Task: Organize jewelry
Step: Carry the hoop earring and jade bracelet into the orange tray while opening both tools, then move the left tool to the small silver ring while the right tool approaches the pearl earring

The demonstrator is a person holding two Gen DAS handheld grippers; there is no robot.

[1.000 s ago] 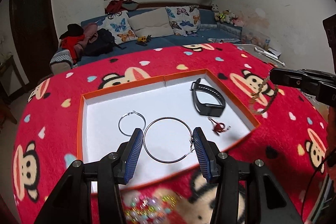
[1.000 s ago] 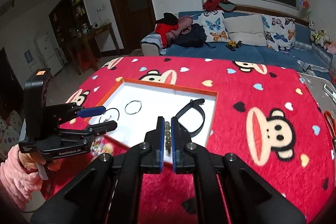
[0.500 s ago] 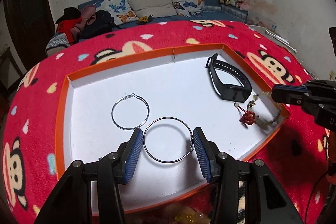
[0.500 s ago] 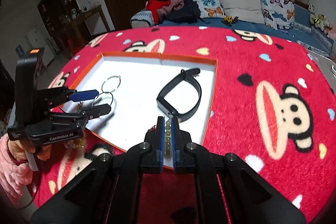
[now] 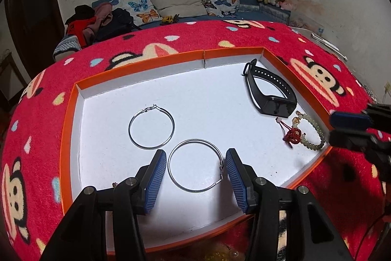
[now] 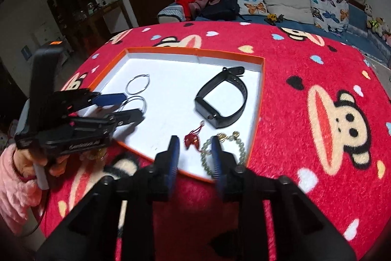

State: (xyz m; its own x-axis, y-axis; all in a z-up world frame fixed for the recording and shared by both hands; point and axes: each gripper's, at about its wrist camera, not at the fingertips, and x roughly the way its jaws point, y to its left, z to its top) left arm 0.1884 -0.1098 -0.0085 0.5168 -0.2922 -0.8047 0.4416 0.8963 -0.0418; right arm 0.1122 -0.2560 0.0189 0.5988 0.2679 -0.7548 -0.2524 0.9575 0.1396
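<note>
- One shallow orange tray (image 5: 68, 119) with a white floor sits on the desk (image 5: 171, 40), which is covered by a red monkey-print cloth; every place below is given against this tray.
- Left hand-held gripper (image 5: 195, 177): one, over the tray's near edge, its two blue pads spread wide and gripping nothing. One large hoop earring (image 5: 195, 165) lies flat on the tray floor between the pads.
- Hoop earrings: two in all. The second hoop earring (image 5: 151, 127) lies further into the tray's left half, just beside the first; whether they touch cannot be told.
- One black wristband (image 5: 270, 92) lies in the tray's right half, toward the far right corner.
- One pale green bead bracelet (image 5: 311, 132) with a red knot charm (image 5: 293, 136) lies at the tray's near right corner, just this side of the wristband.
- Right hand-held gripper (image 6: 194, 158): one, at the tray's near right edge, jaws parted and holding nothing. In the right wrist view the bracelet lies partly between and behind its fingers.
- A few loose beads (image 5: 220, 255) show on the cloth outside the tray's near edge, too blurred to count.
</note>
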